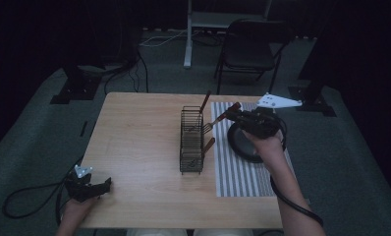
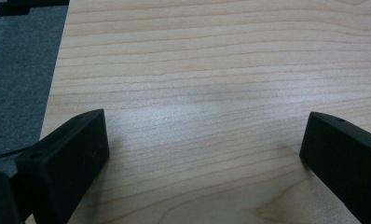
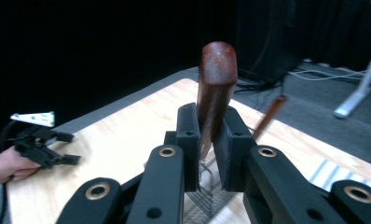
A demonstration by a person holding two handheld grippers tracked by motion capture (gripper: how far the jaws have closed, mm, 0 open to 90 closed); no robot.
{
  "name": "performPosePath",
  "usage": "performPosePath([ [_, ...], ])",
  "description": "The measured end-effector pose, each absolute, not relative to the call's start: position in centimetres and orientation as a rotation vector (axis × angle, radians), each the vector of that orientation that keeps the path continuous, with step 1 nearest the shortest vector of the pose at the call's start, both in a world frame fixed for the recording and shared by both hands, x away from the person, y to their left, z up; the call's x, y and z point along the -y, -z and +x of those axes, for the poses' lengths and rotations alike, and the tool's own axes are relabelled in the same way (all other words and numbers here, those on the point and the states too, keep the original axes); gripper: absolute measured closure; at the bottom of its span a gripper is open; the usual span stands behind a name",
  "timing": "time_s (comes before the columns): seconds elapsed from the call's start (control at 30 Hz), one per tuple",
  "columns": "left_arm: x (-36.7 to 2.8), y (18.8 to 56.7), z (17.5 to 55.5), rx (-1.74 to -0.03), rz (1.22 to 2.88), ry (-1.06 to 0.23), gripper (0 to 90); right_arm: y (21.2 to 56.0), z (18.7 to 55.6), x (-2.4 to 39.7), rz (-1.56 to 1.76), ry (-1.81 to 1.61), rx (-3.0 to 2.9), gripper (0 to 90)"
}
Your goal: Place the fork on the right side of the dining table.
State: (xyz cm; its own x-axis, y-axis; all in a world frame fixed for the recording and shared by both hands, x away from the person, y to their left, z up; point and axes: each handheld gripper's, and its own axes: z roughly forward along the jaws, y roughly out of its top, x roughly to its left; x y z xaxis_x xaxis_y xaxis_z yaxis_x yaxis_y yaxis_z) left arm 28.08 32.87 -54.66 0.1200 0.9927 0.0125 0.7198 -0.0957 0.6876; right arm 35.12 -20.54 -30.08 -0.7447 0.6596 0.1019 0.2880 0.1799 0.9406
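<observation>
Right gripper (image 3: 207,154) holds fork (image 3: 215,88) above rack (image 1: 192,140).

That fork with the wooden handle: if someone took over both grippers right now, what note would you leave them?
Right gripper: shut on the fork, clamped on its reddish wooden handle, held in the air beside the wire rack, tines toward it.
Left gripper: open, holding nothing, low over the near left corner of the wooden table.
Things: two more wooden-handled utensils already stand in the rack, one at its far end, one at its right side. A dark round dish lies on the striped mat.
Done: fork is picked up.
Left: probably place it in the rack, then release.
</observation>
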Motion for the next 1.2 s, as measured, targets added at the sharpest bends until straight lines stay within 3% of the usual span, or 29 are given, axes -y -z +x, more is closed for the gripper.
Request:
performPosePath([
  [0.33,-32.9,54.7,28.1,-1.653,1.875,-0.672,1.6,31.4,33.2,24.2,1.005,-1.521,-2.067,81.2],
  [1.2,-32.8,54.7,28.0,-1.657,1.871,-0.672,1.6,43.3,27.5,28.2,1.369,-1.427,-1.982,81.2],
])
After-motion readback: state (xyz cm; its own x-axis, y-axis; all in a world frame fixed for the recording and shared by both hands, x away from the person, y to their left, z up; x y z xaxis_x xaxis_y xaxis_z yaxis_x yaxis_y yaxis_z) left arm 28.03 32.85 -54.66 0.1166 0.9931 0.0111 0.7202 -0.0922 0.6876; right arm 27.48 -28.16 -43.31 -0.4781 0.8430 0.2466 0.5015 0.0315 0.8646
